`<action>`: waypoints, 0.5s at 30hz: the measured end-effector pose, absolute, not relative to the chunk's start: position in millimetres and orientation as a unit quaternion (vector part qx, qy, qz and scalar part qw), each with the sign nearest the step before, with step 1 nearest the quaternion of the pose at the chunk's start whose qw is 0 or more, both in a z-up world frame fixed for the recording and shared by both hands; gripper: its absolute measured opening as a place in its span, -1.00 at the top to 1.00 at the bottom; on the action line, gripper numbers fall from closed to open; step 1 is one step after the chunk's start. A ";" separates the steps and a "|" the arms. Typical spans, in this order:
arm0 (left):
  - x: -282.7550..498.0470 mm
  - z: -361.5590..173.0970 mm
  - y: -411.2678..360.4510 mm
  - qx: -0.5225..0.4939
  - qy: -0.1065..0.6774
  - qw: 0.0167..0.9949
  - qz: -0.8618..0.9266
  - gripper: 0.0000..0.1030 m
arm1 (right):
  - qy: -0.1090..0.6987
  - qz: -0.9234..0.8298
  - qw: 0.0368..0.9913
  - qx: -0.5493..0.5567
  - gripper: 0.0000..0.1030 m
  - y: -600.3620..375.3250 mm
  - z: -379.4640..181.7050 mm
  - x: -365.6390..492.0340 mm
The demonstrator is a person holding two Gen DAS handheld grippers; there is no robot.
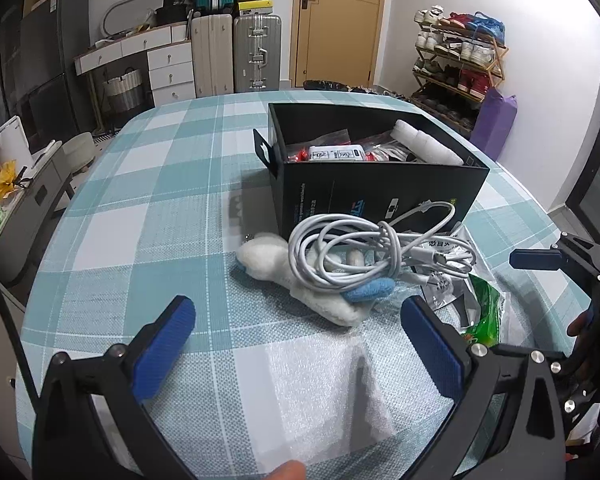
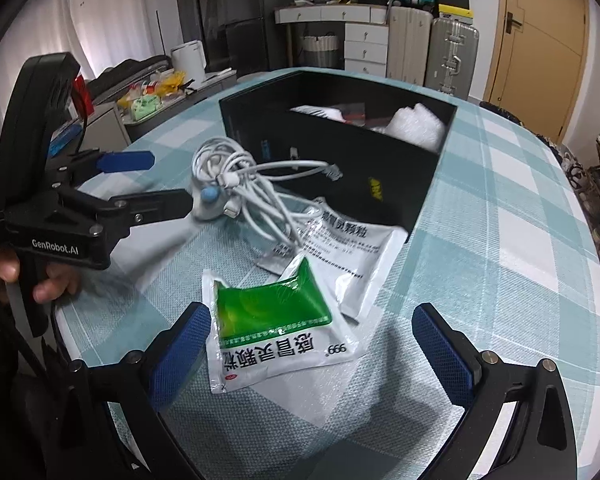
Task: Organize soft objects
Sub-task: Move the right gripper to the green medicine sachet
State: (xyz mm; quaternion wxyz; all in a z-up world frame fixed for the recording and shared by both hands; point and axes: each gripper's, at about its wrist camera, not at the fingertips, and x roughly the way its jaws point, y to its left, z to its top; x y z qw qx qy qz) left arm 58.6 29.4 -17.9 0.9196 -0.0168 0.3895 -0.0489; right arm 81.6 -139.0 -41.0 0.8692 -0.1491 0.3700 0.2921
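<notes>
A white plush toy (image 1: 296, 276) with blue feet lies on the checked tablecloth (image 1: 148, 184), under a coiled white cable (image 1: 372, 248). It lies just in front of my open, empty left gripper (image 1: 296, 344). Behind stands an open black box (image 1: 380, 184) holding packets and white foam. In the right wrist view my open, empty right gripper (image 2: 312, 352) hovers over a green and white medicine sachet (image 2: 276, 328). A silver sachet (image 2: 340, 248) lies beyond it, then the cable (image 2: 244, 184) and the box (image 2: 340, 152). The left gripper (image 2: 148, 184) shows there at the left, near the toy.
A sheet of white foam wrap (image 1: 308, 392) lies on the table between my left fingers. Suitcases (image 1: 236, 52), drawers and a shoe rack (image 1: 456, 60) stand beyond the table's far edge. A side table with clutter (image 1: 4, 200) stands left.
</notes>
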 end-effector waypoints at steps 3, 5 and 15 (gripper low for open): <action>58.2 -18.9 29.6 -0.017 0.390 0.919 -0.050 -1.00 | 0.371 0.299 0.865 -0.154 -0.99 -135.8 -42.5 79.6; 57.8 -19.4 29.6 -0.016 0.390 0.919 -0.051 -1.00 | 0.376 0.305 0.861 -0.157 -0.98 -132.9 -43.0 80.6; 58.6 -20.2 28.5 -0.016 0.393 0.918 -0.048 -1.00 | 0.379 0.304 0.860 -0.155 -0.94 -126.4 -48.0 86.0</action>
